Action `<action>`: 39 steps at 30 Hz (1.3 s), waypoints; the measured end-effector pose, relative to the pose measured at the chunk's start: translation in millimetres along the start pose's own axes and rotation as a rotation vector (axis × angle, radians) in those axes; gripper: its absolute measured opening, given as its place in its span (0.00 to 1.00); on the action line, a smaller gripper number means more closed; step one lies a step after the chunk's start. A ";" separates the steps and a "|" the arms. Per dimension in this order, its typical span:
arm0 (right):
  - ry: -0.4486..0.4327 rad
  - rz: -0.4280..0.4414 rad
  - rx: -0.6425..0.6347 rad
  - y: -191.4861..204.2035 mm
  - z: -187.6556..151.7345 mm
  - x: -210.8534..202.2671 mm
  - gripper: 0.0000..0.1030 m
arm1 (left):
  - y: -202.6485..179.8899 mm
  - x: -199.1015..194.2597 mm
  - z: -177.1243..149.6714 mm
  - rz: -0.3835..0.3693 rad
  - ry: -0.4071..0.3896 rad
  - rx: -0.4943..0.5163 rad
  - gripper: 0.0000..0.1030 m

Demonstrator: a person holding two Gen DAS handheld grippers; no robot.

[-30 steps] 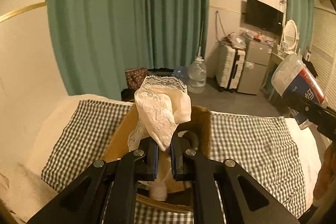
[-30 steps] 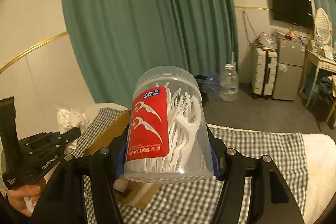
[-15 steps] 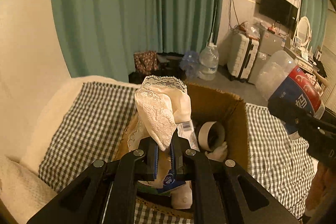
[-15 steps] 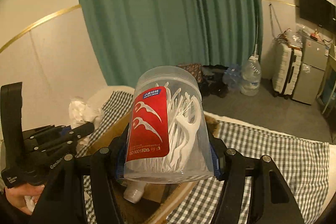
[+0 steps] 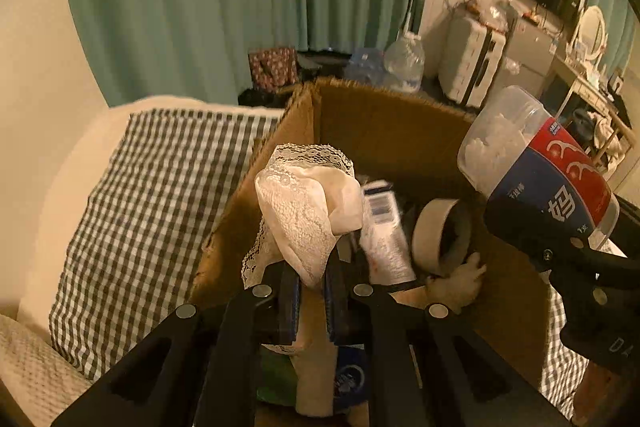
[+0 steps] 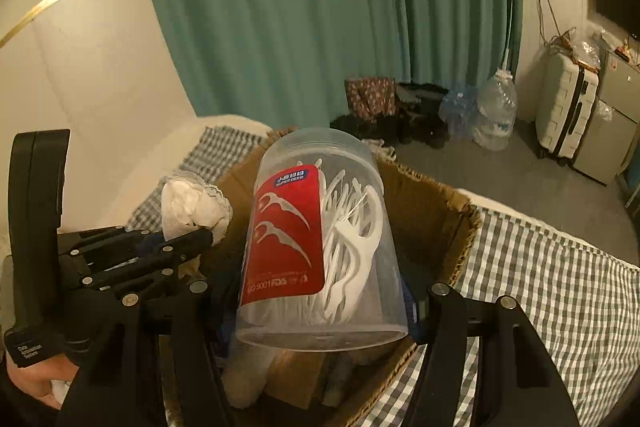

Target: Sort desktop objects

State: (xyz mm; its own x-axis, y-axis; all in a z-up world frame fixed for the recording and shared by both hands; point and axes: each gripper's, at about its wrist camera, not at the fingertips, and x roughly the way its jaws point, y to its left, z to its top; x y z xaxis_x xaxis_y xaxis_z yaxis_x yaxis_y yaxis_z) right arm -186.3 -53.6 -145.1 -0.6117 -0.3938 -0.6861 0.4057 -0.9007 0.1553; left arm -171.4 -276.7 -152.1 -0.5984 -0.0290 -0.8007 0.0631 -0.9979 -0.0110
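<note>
- Left gripper (image 5: 310,301): jaws pressed nearly together, pinching a cream lace-trimmed cloth (image 5: 308,211) by its lower end; the cloth is standing up above the fingers and hanging over the near-left part of the box opening.
- Right gripper (image 6: 320,311): jaws spread wide and clamping a clear plastic tub of white floss picks with a red label (image 6: 320,247) across its body. The tub is tilting, base toward the camera, over the right half of the box.
- Both gripped things are sitting above the open brown cardboard box (image 5: 392,131), not yet inside it, as far as I can judge.
- Already lying in the box: a roll of beige tape (image 5: 440,235), a white packet with a barcode (image 5: 384,227), and other small items too dim to name.
- Progress: well along, since several things are boxed; left to do for these two is lowering and letting go. Whether more is waiting elsewhere is not showing.
- Edges: the left box wall is rising just beside the cloth; the far wall is standing tall behind the tub.
- Room: the two grippers are crowding near each other over one opening; the box floor is cluttered, with little bare cardboard.
- The box is resting on a green-and-white checked cloth (image 5: 152,187) spread over a bed; open cloth is lying on both sides.
</note>
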 end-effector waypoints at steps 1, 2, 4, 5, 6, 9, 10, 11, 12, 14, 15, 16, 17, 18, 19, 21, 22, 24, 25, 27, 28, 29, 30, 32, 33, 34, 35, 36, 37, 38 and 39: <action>0.014 -0.004 0.000 -1.4 -0.7 6.5 0.59 | 0.9 4.2 -0.6 -0.001 0.010 -0.003 0.08; 0.030 -0.006 -0.001 -2.9 -1.6 12.5 0.59 | 1.7 9.7 -1.7 -0.002 0.025 -0.006 0.08; 0.058 -0.009 -0.003 -2.4 -2.0 23.1 0.59 | 1.2 15.7 -1.4 -0.010 0.035 -0.007 0.08; 0.068 -0.012 -0.005 -3.4 -1.6 27.1 0.59 | 0.3 19.4 -2.7 -0.009 0.043 -0.002 0.09; 0.079 -0.015 -0.010 -4.0 -1.9 31.6 0.59 | -0.4 20.9 -3.1 -0.007 0.047 0.002 0.09; 0.112 -0.025 -0.022 -5.6 -3.2 44.1 0.59 | 2.8 24.7 -3.6 -0.009 0.050 0.000 0.10; 0.120 -0.026 -0.022 -7.2 -3.9 47.5 0.59 | 3.4 24.1 -3.6 -0.013 0.049 -0.001 0.11; 0.125 -0.027 -0.020 -8.1 -5.2 49.7 0.59 | 3.5 24.0 -2.9 -0.013 0.049 -0.002 0.12; 0.129 -0.028 -0.019 -7.7 -6.0 51.4 0.59 | 3.6 24.1 -2.8 -0.015 0.050 -0.001 0.18; 0.133 -0.035 -0.021 -7.2 -7.4 53.2 0.61 | 4.6 24.0 -2.3 -0.017 0.055 -0.006 0.42; 0.127 -0.043 -0.026 -7.3 -6.5 52.4 0.65 | 4.3 23.9 -0.6 -0.019 0.059 -0.012 0.66; 0.113 -0.050 -0.032 -6.9 -5.8 49.8 0.75 | 6.3 21.6 0.8 -0.006 0.054 -0.030 0.75; 0.095 -0.054 -0.034 -7.1 -5.3 46.3 0.80 | 7.0 19.4 1.2 -0.023 0.048 -0.038 0.76; 0.068 -0.069 -0.032 -8.5 -4.2 39.8 0.83 | 7.7 17.7 1.6 -0.041 0.041 -0.040 0.80; 0.055 -0.081 -0.032 -9.3 -3.0 36.6 0.87 | 6.8 15.8 1.6 -0.046 0.037 -0.035 0.80; 0.035 -0.095 -0.025 -11.0 0.1 28.6 0.88 | 1.7 9.4 1.5 -0.004 0.025 -0.010 0.80; 0.025 -0.093 -0.015 -12.2 1.7 24.7 0.88 | -0.7 5.2 2.0 0.010 0.015 0.000 0.80; 0.005 -0.095 0.003 -15.1 6.9 14.5 0.88 | -3.4 -5.8 2.7 0.004 -0.006 0.006 0.81; -0.004 -0.097 0.008 -14.8 9.0 11.5 0.88 | -3.3 -9.9 3.0 0.001 -0.013 0.003 0.81; -0.021 -0.099 0.017 -14.9 13.0 3.0 0.88 | -4.3 -21.6 4.7 0.011 -0.031 0.000 0.81; -0.029 -0.098 0.022 -15.3 18.0 -1.4 0.88 | -5.1 -26.4 5.5 0.015 -0.038 0.001 0.82; -0.039 -0.097 0.027 -15.4 19.5 -8.0 0.88 | -5.5 -31.8 6.2 0.018 -0.045 0.002 0.82; -0.048 -0.097 0.029 -13.9 19.4 -14.4 0.88 | -6.8 -39.0 7.3 0.021 -0.055 0.002 0.87; -0.076 -0.093 0.031 -13.6 19.8 -30.0 0.91 | -9.7 -50.6 7.8 0.032 -0.078 0.006 0.94; -0.094 -0.095 0.028 -13.6 19.7 -39.5 0.92 | -12.2 -58.8 8.5 0.041 -0.096 0.011 0.97; -0.113 -0.100 0.025 -13.5 19.7 -47.9 0.95 | -14.8 -67.1 9.2 0.049 -0.113 0.014 0.99; -0.128 -0.102 0.024 -13.2 19.4 -55.2 0.97 | -15.7 -71.8 10.2 0.052 -0.121 0.014 0.99; -0.141 -0.104 0.022 -12.8 19.9 -64.7 0.98 | -18.4 -79.8 10.9 0.054 -0.133 0.011 1.00; -0.149 -0.106 0.022 -13.0 20.0 -70.7 1.00 | -20.1 -86.1 11.4 0.051 -0.146 0.004 1.00; -0.159 -0.106 0.020 -12.4 20.4 -77.5 1.00 | -20.9 -92.2 11.7 0.042 -0.160 -0.004 1.00; -0.172 -0.104 0.017 -12.2 20.6 -85.2 1.00 | -21.5 -98.6 12.0 0.036 -0.173 -0.009 1.00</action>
State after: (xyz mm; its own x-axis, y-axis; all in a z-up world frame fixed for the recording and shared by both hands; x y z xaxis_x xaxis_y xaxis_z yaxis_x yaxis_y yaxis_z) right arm -153.1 -12.8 -73.9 -0.7573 -0.3227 -0.5678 0.3235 -0.9406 0.1032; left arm -123.3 -253.0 -65.8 -0.7242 -0.0746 -0.6856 0.0933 -0.9956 0.0097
